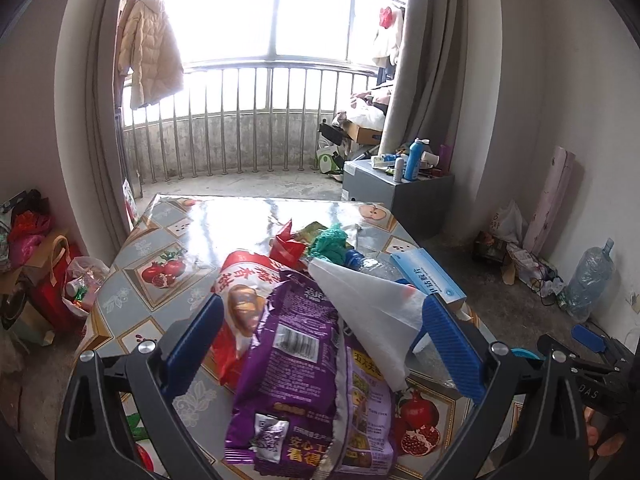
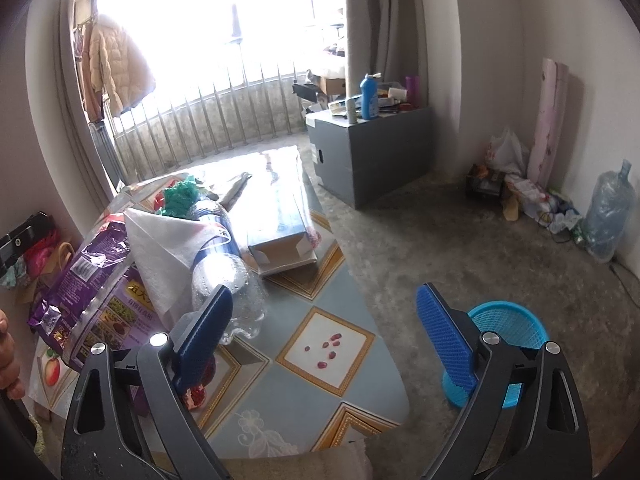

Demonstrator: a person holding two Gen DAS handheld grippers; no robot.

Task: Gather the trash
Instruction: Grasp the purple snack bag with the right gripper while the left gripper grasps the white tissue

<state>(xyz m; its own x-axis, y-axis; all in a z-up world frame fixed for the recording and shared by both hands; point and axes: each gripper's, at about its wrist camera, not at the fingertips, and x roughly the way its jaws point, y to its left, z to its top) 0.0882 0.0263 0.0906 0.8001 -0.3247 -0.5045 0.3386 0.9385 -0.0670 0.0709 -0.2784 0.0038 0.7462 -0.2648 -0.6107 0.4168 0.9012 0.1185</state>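
Note:
A pile of trash lies on the fruit-patterned table [image 1: 224, 220]. My left gripper [image 1: 320, 332] is open, its fingers on either side of a purple snack bag [image 1: 296, 360], apart from it. A white tissue [image 1: 372, 304] drapes over the bag and touches the right finger. Behind them are a red-and-white snack bag [image 1: 240, 292], a red wrapper [image 1: 286, 244], green netting [image 1: 332, 244] and a blue box [image 1: 432, 276]. My right gripper [image 2: 324, 328] is open over the table's corner with nothing between its fingers. A clear plastic bottle [image 2: 228, 280] lies just beyond its left finger.
A blue mesh basket [image 2: 516, 328] stands on the floor right of the table. A grey cabinet [image 2: 372, 152] with bottles is behind it. A large water jug [image 2: 608, 216] and bags sit by the right wall, and more bags [image 1: 60, 280] left of the table.

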